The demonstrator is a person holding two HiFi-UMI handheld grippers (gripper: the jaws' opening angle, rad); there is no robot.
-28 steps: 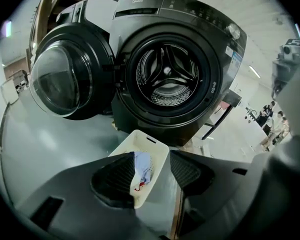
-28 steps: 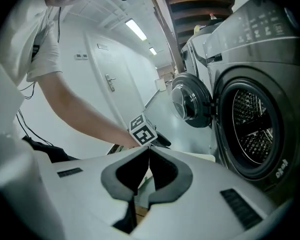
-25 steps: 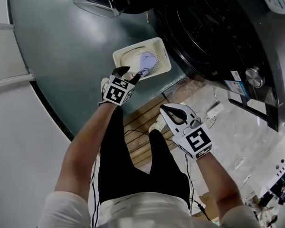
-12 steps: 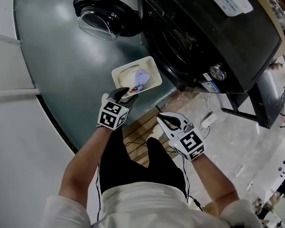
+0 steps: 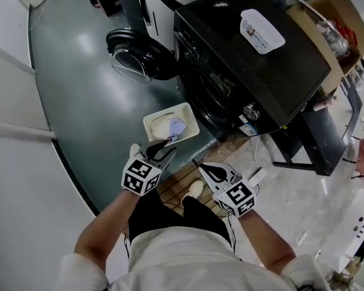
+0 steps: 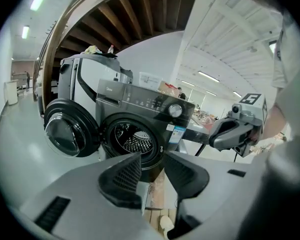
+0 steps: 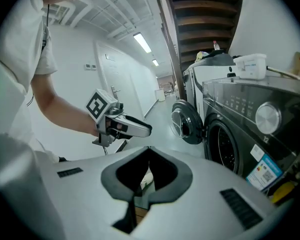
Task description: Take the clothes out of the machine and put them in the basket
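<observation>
The black washing machine (image 5: 255, 59) stands with its round door (image 5: 133, 59) swung open; the left gripper view shows its drum (image 6: 132, 139) dark, with no clothes visible inside. On the floor before it, a white basket (image 5: 151, 121) holds a white and lilac heap of clothes (image 5: 173, 127). My left gripper (image 5: 164, 151) hovers high above the basket's near side. Its jaws are closing, with a gap and nothing between them (image 6: 152, 159). My right gripper (image 5: 201, 167) hangs beside it, jaws together and empty (image 7: 149, 151).
A white lidded tub (image 5: 262, 29) sits on the machine's top, and a cardboard box (image 5: 327, 17) stands beside it. Wooden slats (image 5: 182, 183) and white cables (image 5: 261, 156) lie by my feet. A white wall (image 5: 12, 162) runs along the left.
Both grippers have risen away from the basket, the left one most. The left jaws have narrowed. The lilac garment stays in the basket, and the view now takes in the whole machine.
</observation>
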